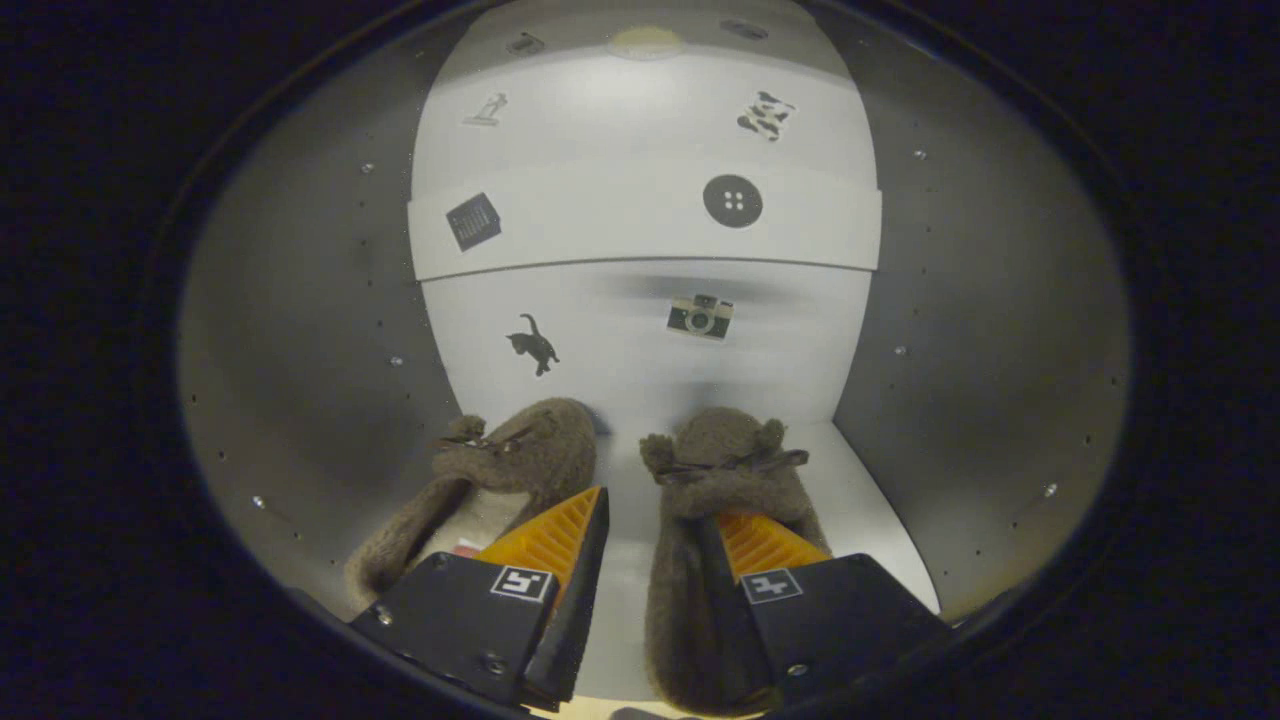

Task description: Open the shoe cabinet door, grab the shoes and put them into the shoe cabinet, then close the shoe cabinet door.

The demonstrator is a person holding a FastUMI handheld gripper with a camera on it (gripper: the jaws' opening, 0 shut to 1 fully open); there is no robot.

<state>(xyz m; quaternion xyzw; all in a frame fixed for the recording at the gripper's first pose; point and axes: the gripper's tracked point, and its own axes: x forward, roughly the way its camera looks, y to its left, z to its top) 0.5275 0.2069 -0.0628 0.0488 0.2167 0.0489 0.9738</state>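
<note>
Inside the shoe cabinet [300, 330], the gripper [660, 540] stands with its jaws spread apart, one finger dipping into each of the two slippers [715, 450] on the shelf, toes at twelve o'clock toward the back wall [640, 340].

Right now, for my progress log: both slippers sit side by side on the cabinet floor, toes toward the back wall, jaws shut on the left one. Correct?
No: the gripper view shows the gripper with its jaws open, one at the left slipper, one at the right slipper, clamping neither. Both do sit side by side on the cabinet floor, toes toward the back wall.
</note>
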